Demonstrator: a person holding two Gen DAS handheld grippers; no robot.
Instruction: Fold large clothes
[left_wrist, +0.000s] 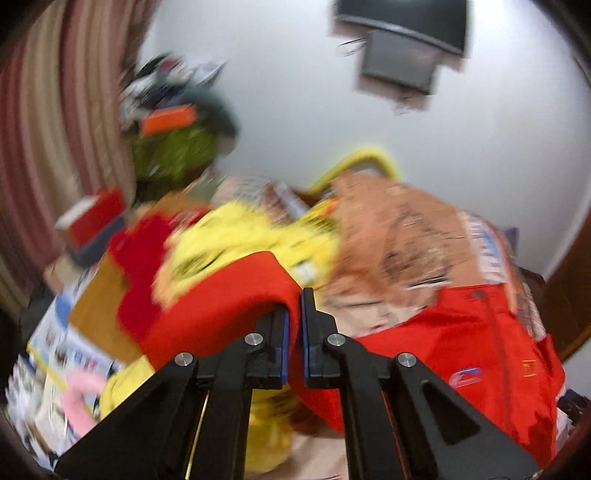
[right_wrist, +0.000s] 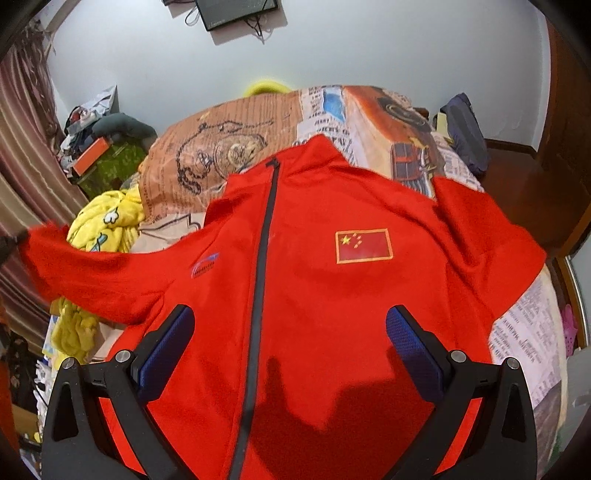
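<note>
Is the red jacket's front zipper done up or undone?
Done up: the dark zipper runs closed from collar downward on the red jacket, spread front-up.

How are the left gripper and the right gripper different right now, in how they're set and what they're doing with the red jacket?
The left gripper is shut on a fold of the red jacket, at its sleeve end; the right gripper is open and grips nothing. The left gripper holds that cloth lifted, while the right gripper hovers over the jacket's front, its fingers either side of the dark zipper. Both have black frames with blue pads.
</note>
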